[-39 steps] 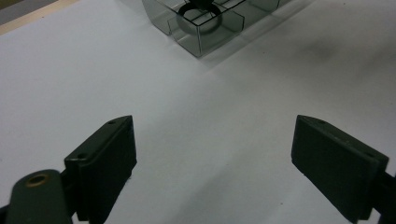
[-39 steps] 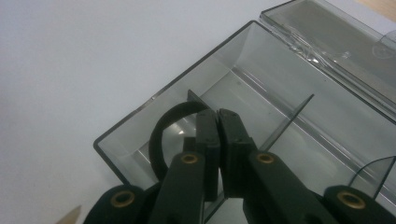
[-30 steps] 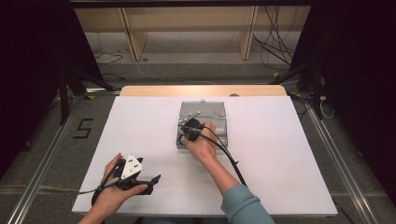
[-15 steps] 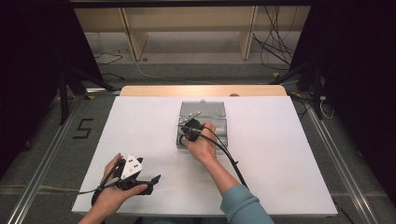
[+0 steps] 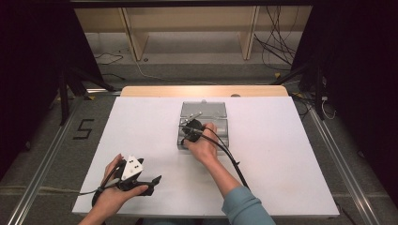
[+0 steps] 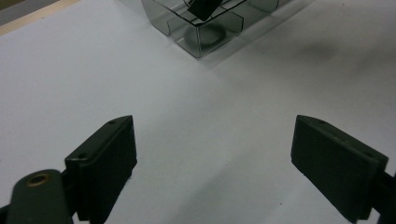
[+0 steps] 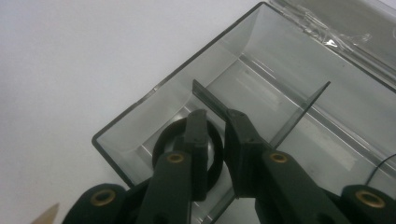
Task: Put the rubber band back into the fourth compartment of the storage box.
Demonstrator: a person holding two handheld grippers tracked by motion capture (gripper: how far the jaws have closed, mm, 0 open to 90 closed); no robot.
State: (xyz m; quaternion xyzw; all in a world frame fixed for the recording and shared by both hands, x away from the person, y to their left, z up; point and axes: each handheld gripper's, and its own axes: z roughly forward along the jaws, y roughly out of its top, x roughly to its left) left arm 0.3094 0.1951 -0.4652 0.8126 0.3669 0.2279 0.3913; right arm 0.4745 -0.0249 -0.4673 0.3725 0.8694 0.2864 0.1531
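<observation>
1. right gripper view is showing the right claw (image 7: 215,120) sitting over the near left corner of a clear compartment box (image 7: 140,112), its jaws nearly together and pinching the thin dark divider (image 7: 212,100) that is running up and right across the frame toward the far wall.
2. a black ring (image 7: 215,140) is lying flat on the floor of the corner compartment, directly beneath and behind the jaws in the lower middle of the frame; whether a jaw is touching it i cannot tell.
3. the divider's long axis is lying diagonally from the jaws toward the upper right, so in my judgement any lift needs to go straight up along the box's slots, not sideways.
4. in the high view, the right claw (image 5: 191,129) is sitting at the centre of the frame, over the left half of the box (image 5: 221,133), with the hand (image 5: 204,147) curled over it and the forearm reaching up from the lower middle. the box's open lid (image 5: 209,108) is lying flat behind it.
5. the left claw (image 5: 149,183) is resting low at the lower left of the high view, well apart from the box, on the white bench (image 5: 281,154).
6. the left gripper view is showing its jaws spread wide, holding nothing, with the box at the top of the frame, far ahead.
7. the right hand is plainly the nearer one and is the one working.
</observation>
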